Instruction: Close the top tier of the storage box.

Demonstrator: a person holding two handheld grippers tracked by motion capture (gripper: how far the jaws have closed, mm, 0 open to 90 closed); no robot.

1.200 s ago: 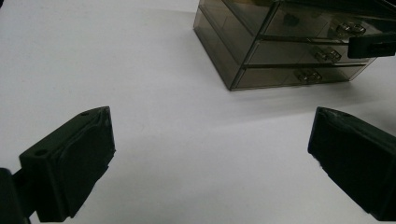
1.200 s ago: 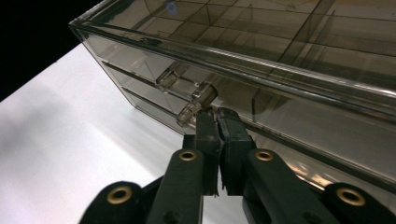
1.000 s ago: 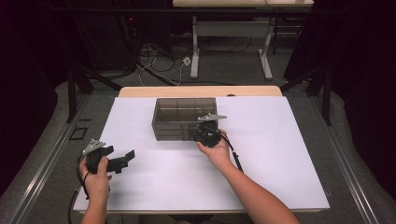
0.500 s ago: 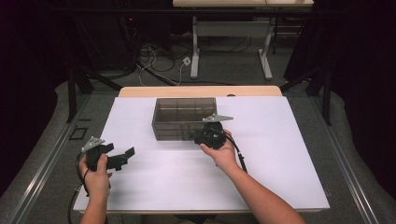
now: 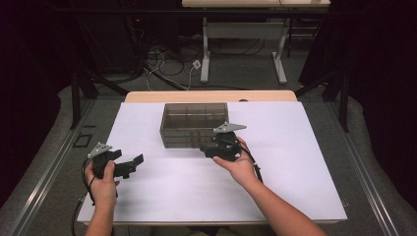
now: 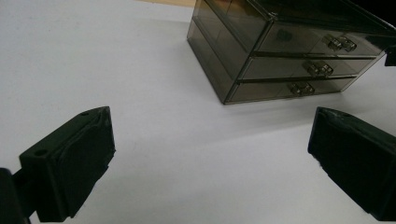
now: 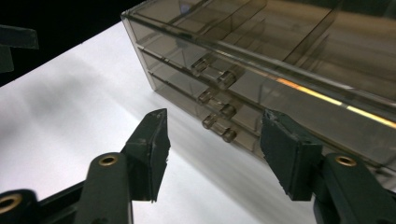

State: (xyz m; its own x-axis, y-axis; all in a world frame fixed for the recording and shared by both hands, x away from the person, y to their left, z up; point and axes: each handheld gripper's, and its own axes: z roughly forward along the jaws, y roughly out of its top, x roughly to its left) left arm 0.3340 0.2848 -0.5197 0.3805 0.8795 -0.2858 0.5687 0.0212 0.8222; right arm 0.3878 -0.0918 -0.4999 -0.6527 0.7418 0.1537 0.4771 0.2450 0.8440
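Backed off slightly toward 4 o'clock from the smoked-plastic drawer chest [image 5: 194,124], right gripper [image 7: 212,140] jaws just spreading, nothing between them, lowest drawer handle [image 7: 219,129] released. Left gripper [image 6: 210,158] at 8 o'clock, spread wide and idle. Drawers all shut, apparently finished.

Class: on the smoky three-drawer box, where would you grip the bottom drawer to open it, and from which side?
Grip the bottom drawer's handle, a small clear bar standing proud of the drawer box front. Approach from the front, probably with one jaw on either side of the bar; the other faces are flat.
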